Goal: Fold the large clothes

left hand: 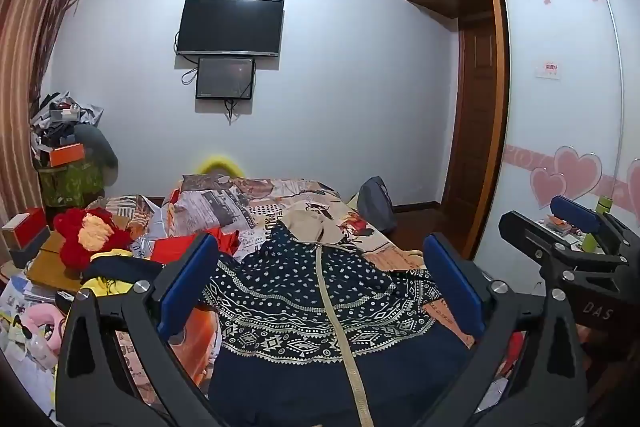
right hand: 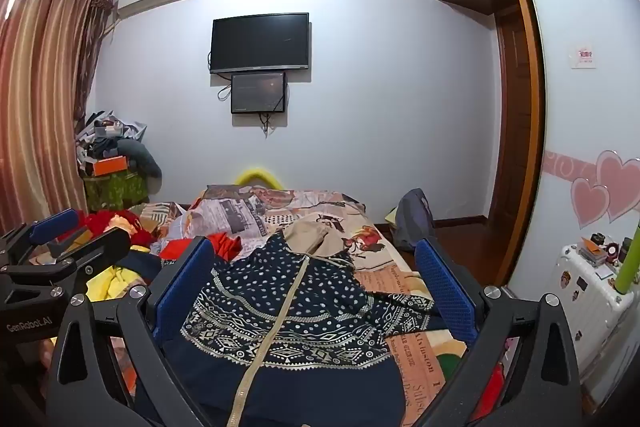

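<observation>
The left gripper [left hand: 320, 283] hovered over the bed [left hand: 280, 199] with its blue-padded jaws spread wide and nothing between them; the right gripper [right hand: 316, 287] beside it was likewise wide open and empty. Below both lay the hooded jacket [left hand: 320, 307], spread flat on the patterned bedspread [right hand: 248, 211], its long axis running away from the cameras, the beige-lined hood [left hand: 316, 223] at the far end and the hem nearest. A pale zipper [left hand: 340, 327] ran down its middle. The fabric was navy, dotted white above and banded with geometric diamond patterns below.

Far left, striped curtains [right hand: 36, 99] hung by a heap of boxes and bags [left hand: 64, 147]. Red and yellow clothes [left hand: 92, 239] lay left of the jacket. At right stood a white suitcase [right hand: 592, 291] carrying small items.
</observation>
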Tool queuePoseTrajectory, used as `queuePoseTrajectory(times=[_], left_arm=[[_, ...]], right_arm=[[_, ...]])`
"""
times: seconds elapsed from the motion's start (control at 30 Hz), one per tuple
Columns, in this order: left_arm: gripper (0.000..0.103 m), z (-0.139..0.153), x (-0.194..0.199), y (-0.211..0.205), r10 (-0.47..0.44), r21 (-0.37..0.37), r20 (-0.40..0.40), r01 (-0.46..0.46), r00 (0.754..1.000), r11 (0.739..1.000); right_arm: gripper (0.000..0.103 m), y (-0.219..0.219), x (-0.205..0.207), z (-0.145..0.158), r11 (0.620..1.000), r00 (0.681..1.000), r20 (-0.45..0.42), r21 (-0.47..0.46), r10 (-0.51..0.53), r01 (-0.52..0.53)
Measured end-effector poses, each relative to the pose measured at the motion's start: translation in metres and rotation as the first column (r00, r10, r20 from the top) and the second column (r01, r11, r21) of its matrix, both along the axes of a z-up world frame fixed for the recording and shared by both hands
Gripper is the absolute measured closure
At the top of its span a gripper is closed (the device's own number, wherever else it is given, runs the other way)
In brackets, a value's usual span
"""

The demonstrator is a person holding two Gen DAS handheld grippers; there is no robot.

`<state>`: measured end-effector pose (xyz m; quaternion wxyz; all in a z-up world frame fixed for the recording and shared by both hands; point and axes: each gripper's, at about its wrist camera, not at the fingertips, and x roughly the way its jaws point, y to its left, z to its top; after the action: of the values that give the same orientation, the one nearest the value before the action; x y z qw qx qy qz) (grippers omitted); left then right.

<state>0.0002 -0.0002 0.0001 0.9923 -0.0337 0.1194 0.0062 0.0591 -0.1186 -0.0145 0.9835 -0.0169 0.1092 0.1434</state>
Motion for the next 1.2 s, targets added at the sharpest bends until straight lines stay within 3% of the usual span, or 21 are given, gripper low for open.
queuePoseTrajectory(times=[0.37,1.2], left_arm=[[0.000,0.011,-0.001,0.001,0.013,-0.009,0.006,-0.013,1.000,1.000],[0.000,-0.006,0.006,0.012,0.052,-0.016,0.010,-0.052,0.999,0.999]], right_arm=[[0.003,0.001,0.000,0.000,1.000,1.000,0.005,0.001,0.000,0.000],[0.003,0.007,0.001,0.006,0.999,1.000,-0.001,0.031,0.028,-0.028]])
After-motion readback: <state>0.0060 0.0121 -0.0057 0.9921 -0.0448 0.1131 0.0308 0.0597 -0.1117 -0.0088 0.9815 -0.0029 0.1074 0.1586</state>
